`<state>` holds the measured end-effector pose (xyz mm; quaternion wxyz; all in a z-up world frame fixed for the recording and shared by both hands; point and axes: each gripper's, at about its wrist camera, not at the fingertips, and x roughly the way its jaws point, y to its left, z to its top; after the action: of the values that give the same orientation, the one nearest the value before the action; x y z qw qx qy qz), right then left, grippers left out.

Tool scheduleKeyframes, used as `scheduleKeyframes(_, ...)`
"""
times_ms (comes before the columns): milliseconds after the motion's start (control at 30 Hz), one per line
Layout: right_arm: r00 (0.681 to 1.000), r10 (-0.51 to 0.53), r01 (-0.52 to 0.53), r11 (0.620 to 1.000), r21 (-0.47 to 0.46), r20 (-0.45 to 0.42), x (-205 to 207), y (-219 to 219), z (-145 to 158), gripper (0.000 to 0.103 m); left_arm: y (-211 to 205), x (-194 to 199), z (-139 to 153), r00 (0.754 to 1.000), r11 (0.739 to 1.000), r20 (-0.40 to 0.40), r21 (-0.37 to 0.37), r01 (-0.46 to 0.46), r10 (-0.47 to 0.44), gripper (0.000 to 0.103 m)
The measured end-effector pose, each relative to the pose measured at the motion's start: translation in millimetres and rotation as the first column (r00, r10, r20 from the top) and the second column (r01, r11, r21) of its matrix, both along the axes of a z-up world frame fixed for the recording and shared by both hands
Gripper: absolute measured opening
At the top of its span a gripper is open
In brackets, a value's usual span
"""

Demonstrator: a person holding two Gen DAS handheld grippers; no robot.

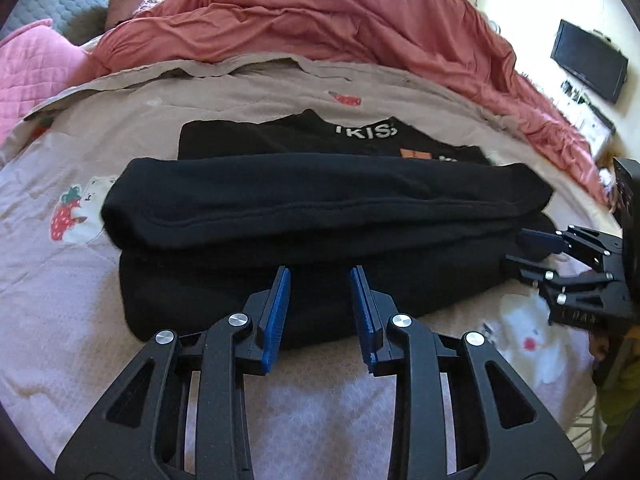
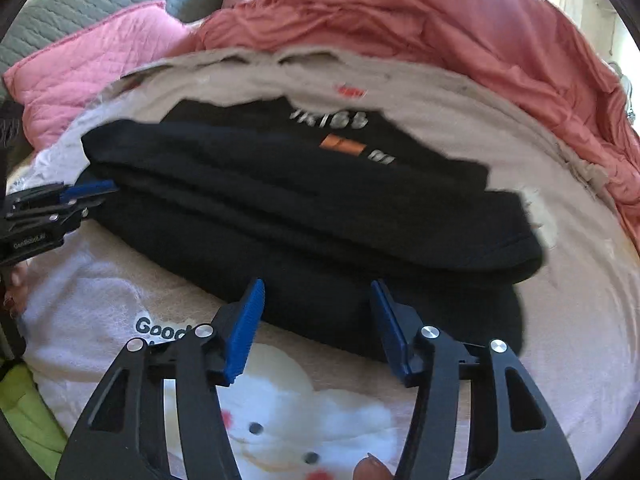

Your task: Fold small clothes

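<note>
left gripper [image 1: 320, 280] – blue pads apart, nothing between, tips over the near edge of the black garment [image 1: 320, 208] | right gripper [image 2: 316, 292] – jaws wider apart, empty | garment folded, lying on the cartoon-print bedspread [image 1: 80, 280] | salmon duvet [image 1: 320, 12] behind

The black garment [image 1: 320, 208] was soft, matt knit cloth with a stitched seam. The bedspread [image 1: 80, 280] beneath it was quilted, finely textured fabric. At twelve o'clock lay a salmon duvet [image 1: 320, 12] — smooth, creased cloth. Each gripper's fingers [image 1: 276, 316] were ribbed blue plastic on matt black arms.
</note>
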<state>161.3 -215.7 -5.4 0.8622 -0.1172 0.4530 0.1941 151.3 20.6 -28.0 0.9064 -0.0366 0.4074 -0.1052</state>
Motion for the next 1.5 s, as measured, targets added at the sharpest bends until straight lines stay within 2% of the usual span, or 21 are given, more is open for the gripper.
scheduleKeyframes(67,1.0,-0.012,0.012,1.0,-0.009,-0.002,8,4,-3,0.053,-2,10,-3,1.0,0.999,-0.007,0.034,-0.003,0.004,0.023)
scheduleKeyframes(167,1.0,-0.025,0.025,1.0,0.019,0.013,19,6,2,0.052,0,18,2,1.0,0.999,0.009,0.043,-0.003,0.003,0.024)
scheduleKeyframes(333,0.997,-0.059,0.058,0.997,0.042,0.044,48,5,15,0.052,8,36,20,0.998,0.999,0.043,0.014,-0.043,0.042,0.024)
scheduleKeyframes(467,0.993,-0.112,0.11,0.993,0.048,0.048,82,2,19,0.052,18,67,27,0.995,0.996,0.047,-0.012,-0.092,0.093,0.028)
scheduleKeyframes(600,0.981,-0.193,0.193,0.981,0.031,0.008,124,-4,7,0.052,36,99,24,0.982,0.978,0.014,-0.099,-0.185,0.187,0.033)
scheduleKeyframes(667,0.973,-0.233,0.232,0.971,0.06,0.001,134,-13,5,0.052,47,95,27,0.977,0.964,0.04,-0.174,-0.202,0.212,0.036)
scheduleKeyframes(700,0.968,-0.249,0.247,0.966,0.075,0.011,138,-18,7,0.052,55,89,30,0.972,0.955,0.072,-0.216,-0.204,0.224,0.043)
scheduleKeyframes(733,0.965,-0.263,0.261,0.961,0.088,0.02,141,-23,9,0.052,61,84,32,0.968,0.952,0.099,-0.228,-0.204,0.232,0.047)
scheduleKeyframes(800,0.953,-0.3,0.292,0.946,0.144,0.039,141,-38,17,0.054,74,73,35,0.957,0.956,0.156,-0.203,-0.212,0.245,0.047)
scheduleKeyframes(867,0.943,-0.328,0.315,0.934,0.169,0.058,139,-51,23,0.054,88,70,33,0.951,0.957,0.168,-0.177,-0.231,0.261,0.05)
scheduleKeyframes(933,0.933,-0.353,0.338,0.924,0.177,0.065,138,-64,26,0.054,101,76,28,0.951,0.952,0.135,-0.171,-0.253,0.277,0.051)
scheduleKeyframes(1100,0.921,-0.387,0.377,0.914,0.147,0.041,147,-83,19,0.054,128,94,11,0.949,0.924,0.018,-0.233,-0.303,0.316,0.052)
scheduleKeyframes(1300,0.923,-0.386,0.385,0.92,0.078,0.001,170,-84,2,0.054,129,109,-3,0.96,0.93,-0.027,-0.24,-0.278,0.28,0.052)
scheduleKeyframes(1333,0.921,-0.389,0.388,0.919,0.073,-0.01,175,-84,-2,0.054,128,109,-1,0.961,0.933,-0.014,-0.238,-0.271,0.276,0.05)
scheduleKeyframes(1367,0.92,-0.391,0.391,0.917,0.074,-0.019,177,-84,-4,0.048,126,109,1,0.964,0.937,0.0,-0.235,-0.259,0.267,0.049)
scheduleKeyframes(1400,0.92,-0.389,0.391,0.917,0.082,-0.036,181,-84,-8,0.034,126,109,2,0.966,0.94,0.009,-0.231,-0.25,0.26,0.035)
scheduleKeyframes(1433,0.92,-0.389,0.392,0.916,0.085,-0.047,183,-85,-10,0.031,124,109,3,0.968,0.945,0.017,-0.221,-0.241,0.251,0.025)
scheduleKeyframes(1467,0.92,-0.389,0.392,0.916,0.09,-0.047,183,-85,-11,0.025,120,110,4,0.97,0.951,0.021,-0.201,-0.235,0.244,0.007)
scheduleKeyframes(1500,0.921,-0.386,0.389,0.916,0.101,-0.045,181,-86,-10,0.021,117,110,5,0.97,0.957,0.031,-0.174,-0.231,0.24,0.001)
